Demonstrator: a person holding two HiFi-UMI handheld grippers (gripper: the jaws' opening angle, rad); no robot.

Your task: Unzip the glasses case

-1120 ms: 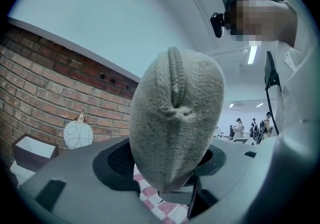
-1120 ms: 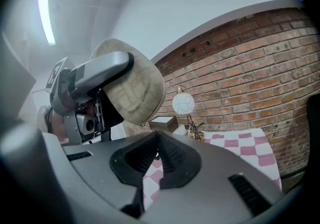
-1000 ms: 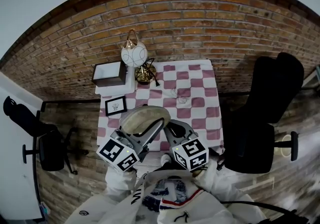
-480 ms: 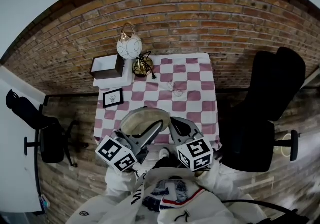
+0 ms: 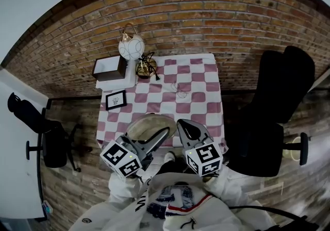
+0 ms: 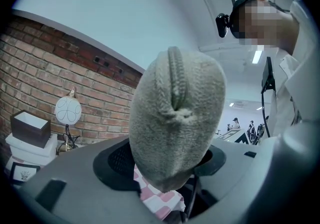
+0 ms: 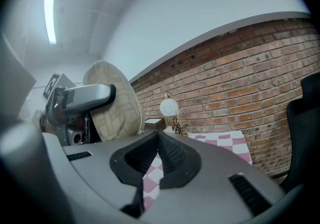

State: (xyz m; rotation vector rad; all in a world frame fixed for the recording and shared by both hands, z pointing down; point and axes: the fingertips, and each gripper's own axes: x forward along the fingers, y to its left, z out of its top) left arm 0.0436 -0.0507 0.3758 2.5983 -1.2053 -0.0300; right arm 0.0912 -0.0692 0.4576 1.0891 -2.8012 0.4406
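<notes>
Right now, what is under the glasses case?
The checked tablecloth shows below the glasses case, held in the left gripper. The case covers whatever lies directly beneath it.

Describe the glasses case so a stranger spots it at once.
Start at the pink-checked table by the brick wall. At its near edge the left gripper holds the glasses case: the only oval, beige, woven thing, with a zip along its edge.

Legible text: none; only unlettered black-and-white square markers (image 5: 119,155) on two grey cubes (image 5: 204,159) beside the pink-checked tablecloth (image 5: 198,91).
</notes>
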